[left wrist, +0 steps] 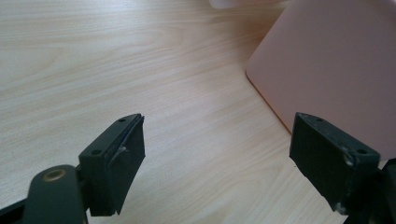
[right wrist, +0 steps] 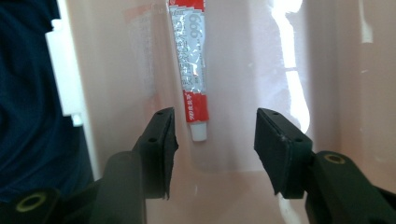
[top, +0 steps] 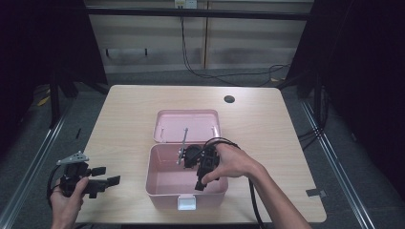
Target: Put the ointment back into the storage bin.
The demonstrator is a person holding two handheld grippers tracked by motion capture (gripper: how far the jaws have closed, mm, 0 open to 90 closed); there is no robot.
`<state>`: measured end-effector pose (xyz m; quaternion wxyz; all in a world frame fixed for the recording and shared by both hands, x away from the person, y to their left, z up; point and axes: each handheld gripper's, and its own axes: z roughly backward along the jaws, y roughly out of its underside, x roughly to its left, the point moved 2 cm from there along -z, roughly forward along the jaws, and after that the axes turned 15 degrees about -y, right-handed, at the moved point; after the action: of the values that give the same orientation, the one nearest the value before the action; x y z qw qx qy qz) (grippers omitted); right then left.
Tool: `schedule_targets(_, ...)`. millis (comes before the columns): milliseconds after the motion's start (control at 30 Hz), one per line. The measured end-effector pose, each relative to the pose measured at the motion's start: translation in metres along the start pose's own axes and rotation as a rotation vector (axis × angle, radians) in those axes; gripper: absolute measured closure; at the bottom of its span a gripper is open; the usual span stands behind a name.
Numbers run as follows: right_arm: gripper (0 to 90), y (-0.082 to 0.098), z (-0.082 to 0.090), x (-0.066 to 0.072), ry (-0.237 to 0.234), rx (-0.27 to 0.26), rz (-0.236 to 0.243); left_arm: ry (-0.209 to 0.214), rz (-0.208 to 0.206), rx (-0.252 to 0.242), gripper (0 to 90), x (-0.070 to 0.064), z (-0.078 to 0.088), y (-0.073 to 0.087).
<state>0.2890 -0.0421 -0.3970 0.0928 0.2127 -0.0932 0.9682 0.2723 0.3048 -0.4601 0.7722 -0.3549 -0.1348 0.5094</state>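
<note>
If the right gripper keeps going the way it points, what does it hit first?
Probably the tube lying on the pink box floor, just ahead between the open jaws of the right gripper; depth is uncertain.

Around the pink box (top: 165, 188) the table (top: 124, 109) lies bare; its raised lid (top: 187, 125) blocks the far side.

Overhead plus two close gripper views

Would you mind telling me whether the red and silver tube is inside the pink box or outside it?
Inside. The tube lies flat on the floor of the open pink box, past the open right hand-held gripper, untouched by it.
</note>
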Motion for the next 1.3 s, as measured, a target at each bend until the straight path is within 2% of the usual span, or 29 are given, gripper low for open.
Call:
schedule_targets(133, 46.9, 0.004, 0.009, 0.002, 0.008, -0.025, -0.008, 0.0, 0.0, 0.0, 18.1, 0.0, 0.0, 0.0)
schedule_targets(167, 45.5, 0.005, 0.011, 0.003, 0.009, -0.03, -0.03, -0.001, 0.0, 0.0, 18.1, 0.0, 0.0, 0.0)
schedule_targets(333, 45.0, 0.01, 0.017, 0.005, 0.015, -0.036, -0.055, -0.002, -0.001, -0.001, 18.1, 0.0, 0.0, 0.0)
schedule_targets(767, 40.8, 0.021, 0.044, 0.012, 0.061, -0.064, -0.072, -0.001, 0.0, 0.001, 18.1, 0.0, 0.0, 0.0)
schedule_targets(867, 41.1, 0.027, 0.05, 0.012, 0.066, -0.087, -0.078, -0.003, 0.001, 0.001, 18.1, 0.0, 0.0, 0.0)
schedule_targets(1033, 41.3, 0.037, 0.056, 0.015, 0.088, -0.077, -0.092, 0.0, 0.002, 0.001, 18.1, -0.001, 0.0, 0.0)
schedule_targets(1300, 41.2, 0.052, 0.067, 0.02, 0.113, -0.099, -0.108, 0.001, 0.003, 0.0, 18.1, -0.001, 0.0, 0.0)
